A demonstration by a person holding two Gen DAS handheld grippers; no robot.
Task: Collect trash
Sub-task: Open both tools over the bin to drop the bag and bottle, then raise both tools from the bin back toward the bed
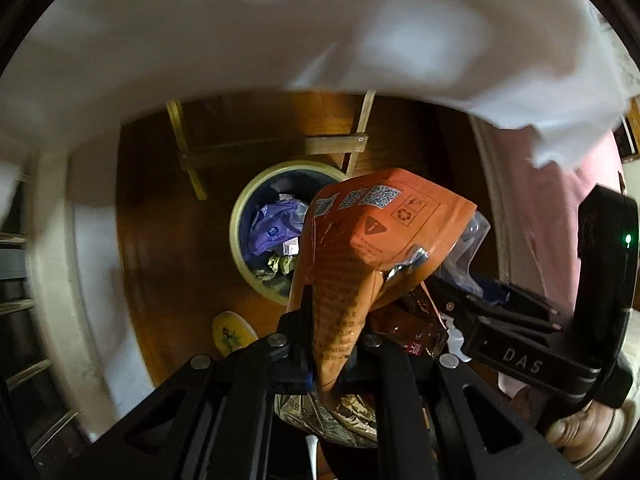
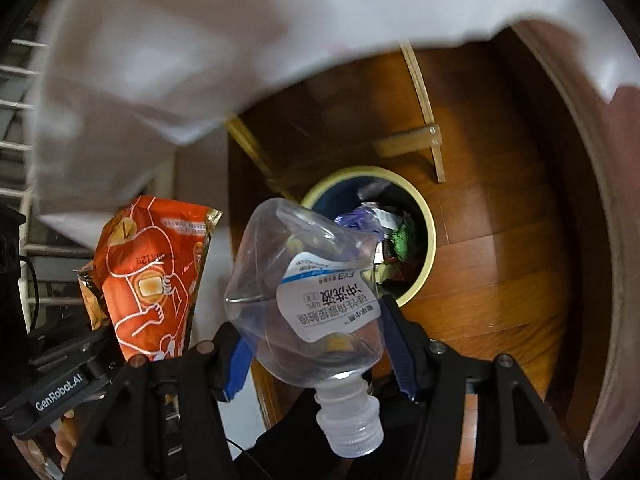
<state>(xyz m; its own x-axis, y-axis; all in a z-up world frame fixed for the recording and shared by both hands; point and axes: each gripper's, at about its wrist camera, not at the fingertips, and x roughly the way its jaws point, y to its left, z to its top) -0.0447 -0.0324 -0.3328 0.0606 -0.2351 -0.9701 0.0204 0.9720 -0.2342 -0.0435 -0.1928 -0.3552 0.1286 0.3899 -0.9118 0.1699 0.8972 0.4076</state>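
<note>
- Trash in hand, L side: orange snack wrapper (image 1: 352, 264) is pinched flat between the jaws of the left gripper (image 1: 328, 344), which are pressed together on its lower part; the rest of the pkg stands up past the fingertips, above the floor and overlapping the bin's near rim in the left wrist view.
- Trash in hand, R side: crushed clear plastic bottle (image 2: 308, 300) w/ white label and cap sits between the jaws of the right gripper (image 2: 316, 344); fingers stand wide apart but clamp the bottle's sides, cap end toward the camera.
- More foil/brown wrappers show under the left gripper, poss. also caught in the grip; too cluttered to tell.
- Target: round bin (image 1: 240, 216) w/ pale rim and dark inside stands on the wood floor (image 2: 500, 240), below and ahead of both grippers.
- Bin already holds stuff: purple wrapper (image 1: 276, 224), green and foil scraps. So some trash is collected.
- Left to do, by the look of it: bring both items over the opening and let go; neither is in the bin yet.
- Surroundings: white cloth (image 1: 280, 32) hangs across the top of both views; a light wooden frame (image 1: 192, 152) stands behind the bin; a yellow slipper (image 1: 234, 334) lies near it.
</note>
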